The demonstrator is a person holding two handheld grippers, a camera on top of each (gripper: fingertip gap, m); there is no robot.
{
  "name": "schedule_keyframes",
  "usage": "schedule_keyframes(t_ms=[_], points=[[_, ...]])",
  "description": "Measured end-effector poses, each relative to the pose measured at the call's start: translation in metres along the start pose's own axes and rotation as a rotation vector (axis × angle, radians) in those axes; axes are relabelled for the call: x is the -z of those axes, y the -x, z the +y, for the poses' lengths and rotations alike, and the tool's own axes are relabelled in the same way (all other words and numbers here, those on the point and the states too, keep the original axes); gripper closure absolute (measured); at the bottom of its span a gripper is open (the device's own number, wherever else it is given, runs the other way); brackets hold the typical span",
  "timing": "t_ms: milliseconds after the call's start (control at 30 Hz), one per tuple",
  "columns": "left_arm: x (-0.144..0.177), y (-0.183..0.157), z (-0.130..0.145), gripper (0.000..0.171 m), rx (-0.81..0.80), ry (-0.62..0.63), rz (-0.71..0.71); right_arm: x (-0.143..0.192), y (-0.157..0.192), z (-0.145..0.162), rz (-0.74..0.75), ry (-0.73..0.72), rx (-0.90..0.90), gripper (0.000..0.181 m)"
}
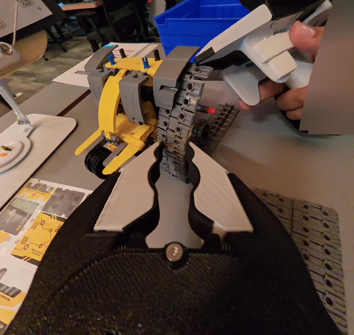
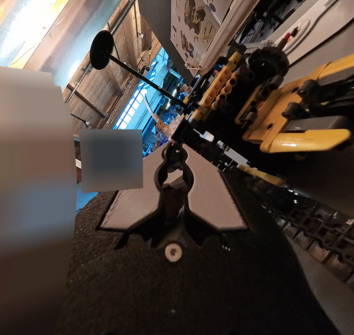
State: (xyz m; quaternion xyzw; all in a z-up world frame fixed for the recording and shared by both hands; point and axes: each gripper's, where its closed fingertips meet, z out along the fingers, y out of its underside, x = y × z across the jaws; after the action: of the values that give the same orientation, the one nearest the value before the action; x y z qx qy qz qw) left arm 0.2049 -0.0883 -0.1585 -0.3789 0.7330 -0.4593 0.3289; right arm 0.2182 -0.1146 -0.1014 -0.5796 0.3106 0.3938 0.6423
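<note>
A yellow and grey brick-built vehicle [image 1: 126, 103] stands tipped up on the grey table [image 1: 258, 153]. A grey linked track [image 1: 181, 115] runs up its right side. My left gripper [image 1: 173, 149] is shut on the lower part of this track. My right gripper [image 1: 199, 60] comes in from the upper right, held by a hand [image 1: 283, 93], and pinches the track's top end. In the right wrist view the right gripper [image 2: 175, 148] is shut on a dark link [image 2: 182, 132] beside the yellow vehicle [image 2: 277, 115]. A black gear on a long axle [image 2: 101, 49] sticks out of the vehicle.
A blue bin [image 1: 191, 24] stands behind the vehicle. Loose grey track strips [image 1: 316, 239] lie at the right, a darker strip [image 1: 220, 122] by a black wheel. A sticker sheet [image 1: 38, 230] and a white base plate [image 1: 38, 134] lie left. An instruction booklet [image 2: 191, 19] lies beyond. Some 7 cm of space lies between my two pairs of fingers.
</note>
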Motion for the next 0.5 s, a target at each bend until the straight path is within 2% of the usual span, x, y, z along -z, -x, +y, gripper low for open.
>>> schedule_keyframes(t_ms=[200,333,500], points=[[0.0,0.01,0.0,0.152,0.031,-0.004,-0.041,-0.009,-0.001,0.002,0.006,0.139,-0.082,0.174],[0.003,0.019,0.0,0.155,0.023,0.004,-0.086,-0.012,-0.007,0.001,0.049,0.216,-0.028,0.174],[0.002,0.025,0.001,0.158,0.044,0.007,-0.11,-0.018,-0.009,-0.001,0.057,0.245,-0.003,0.174]])
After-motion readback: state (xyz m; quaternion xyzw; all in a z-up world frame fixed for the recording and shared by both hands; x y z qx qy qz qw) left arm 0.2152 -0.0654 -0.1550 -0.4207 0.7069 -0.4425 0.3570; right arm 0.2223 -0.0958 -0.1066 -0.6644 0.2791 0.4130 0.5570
